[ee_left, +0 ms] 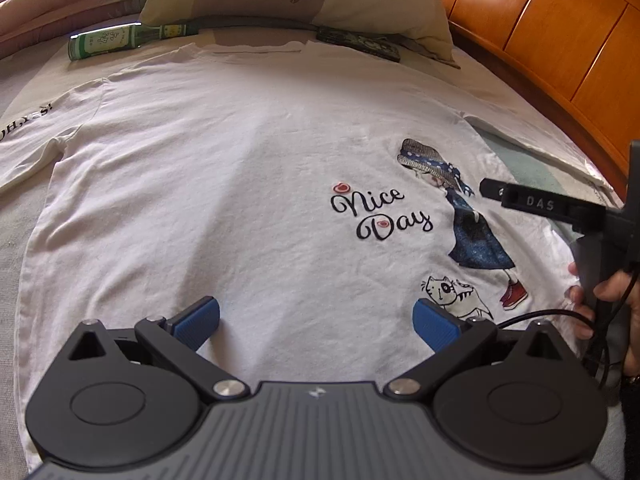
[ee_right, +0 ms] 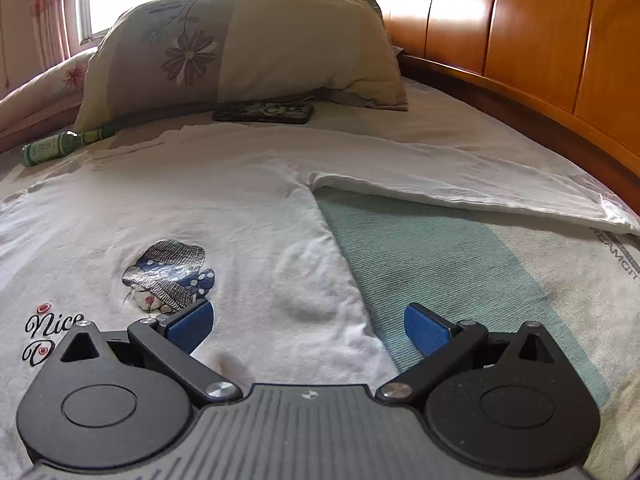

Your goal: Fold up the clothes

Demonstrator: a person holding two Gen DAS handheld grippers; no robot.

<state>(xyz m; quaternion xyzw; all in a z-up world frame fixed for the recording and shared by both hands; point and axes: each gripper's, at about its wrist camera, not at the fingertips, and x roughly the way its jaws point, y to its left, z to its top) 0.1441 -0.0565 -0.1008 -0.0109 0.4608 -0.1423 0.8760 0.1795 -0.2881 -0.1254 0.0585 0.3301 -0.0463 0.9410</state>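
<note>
A white long-sleeved T-shirt (ee_left: 240,168) lies flat, front up, on the bed, with a "Nice Day" print and a girl drawing (ee_left: 460,208). Its collar points away from me. My left gripper (ee_left: 316,322) is open and empty, low over the shirt's lower middle. My right gripper (ee_right: 308,328) is open and empty over the shirt's right side edge (ee_right: 340,264), below the armpit. The right sleeve (ee_right: 460,184) stretches out to the right. The right gripper's body also shows in the left wrist view (ee_left: 560,212), held by a hand.
A flowered pillow (ee_right: 248,48) lies beyond the collar, with a green bottle (ee_right: 60,144) and a dark patterned case (ee_right: 264,113) in front of it. A wooden headboard (ee_right: 540,40) runs along the right. A teal-striped bed sheet (ee_right: 440,272) lies under the sleeve.
</note>
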